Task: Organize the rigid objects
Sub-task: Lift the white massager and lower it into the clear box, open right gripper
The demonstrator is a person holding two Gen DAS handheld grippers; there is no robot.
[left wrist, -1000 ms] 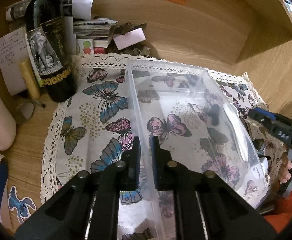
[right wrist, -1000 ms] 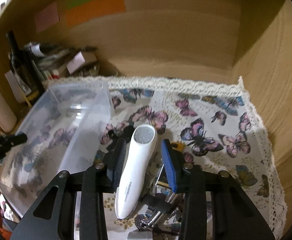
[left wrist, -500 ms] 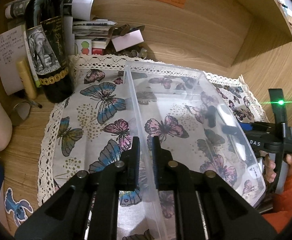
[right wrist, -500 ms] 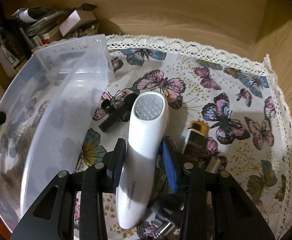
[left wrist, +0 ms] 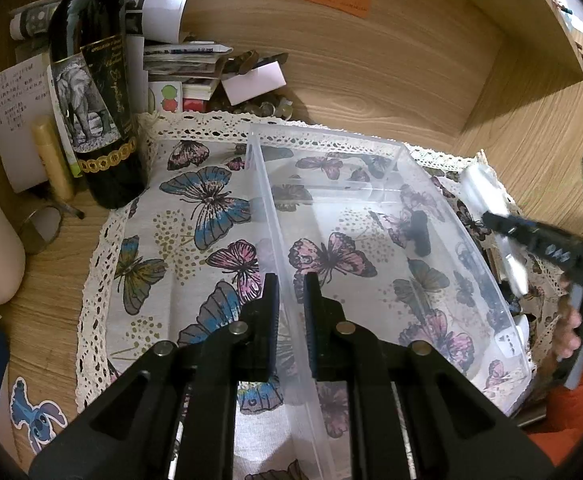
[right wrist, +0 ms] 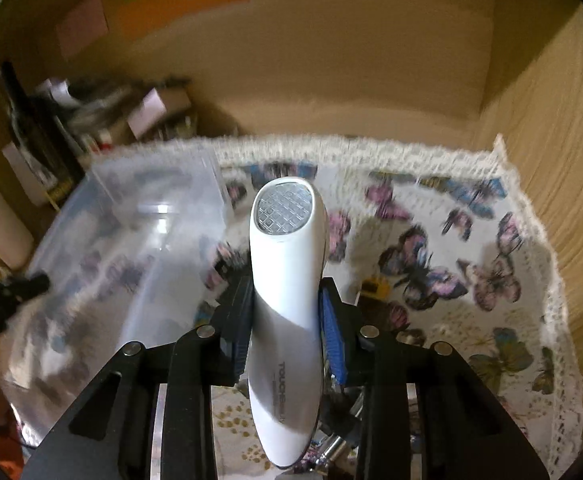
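the near wall of the clear plastic bin [left wrist: 371, 216] is pinched by the left claw [left wrist: 291, 312] on the butterfly cloth [left wrist: 195, 216]. to its right, the white handheld device [right wrist: 287, 280] is clamped in the right claw [right wrist: 287, 320], raised above the cloth, just beside the bin.

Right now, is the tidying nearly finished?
Not yet. The left hand-held gripper pinches the wall of the clear bin, which looks empty. The right hand-held gripper has lifted the white device off the cloth. Small items by its fingers, like the yellow one, remain outside.
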